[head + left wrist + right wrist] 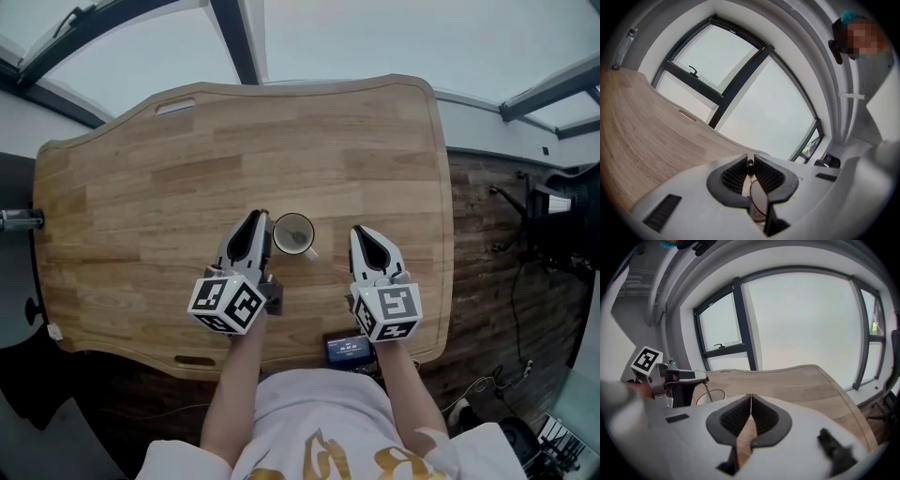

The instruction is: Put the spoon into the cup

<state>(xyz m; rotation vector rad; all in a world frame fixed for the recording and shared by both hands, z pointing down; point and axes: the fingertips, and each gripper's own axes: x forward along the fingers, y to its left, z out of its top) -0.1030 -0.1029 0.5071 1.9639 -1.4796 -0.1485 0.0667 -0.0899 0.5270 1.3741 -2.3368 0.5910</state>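
Beside cup [293, 233], left gripper [258, 219] jaws clamp spoon [757, 197], mostly hidden; right gripper [359, 232] jaws closed, empty.

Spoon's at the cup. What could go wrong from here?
1. Left gripper pinches the thin metal spoon beside the rim of the small pale cup; released off-centre, it may fall onto the wooden table.
2. Right gripper is shut, empty, apart from the cup; a knock could tip it.

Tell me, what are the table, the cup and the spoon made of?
Table: wood, seemingly; pale joined strips with visible grain, matte.
Cup: probably ceramic; whitish, smooth, though too small to be sure.
Spoon: likely metal; thin, grey, shiny, held in the left tool.
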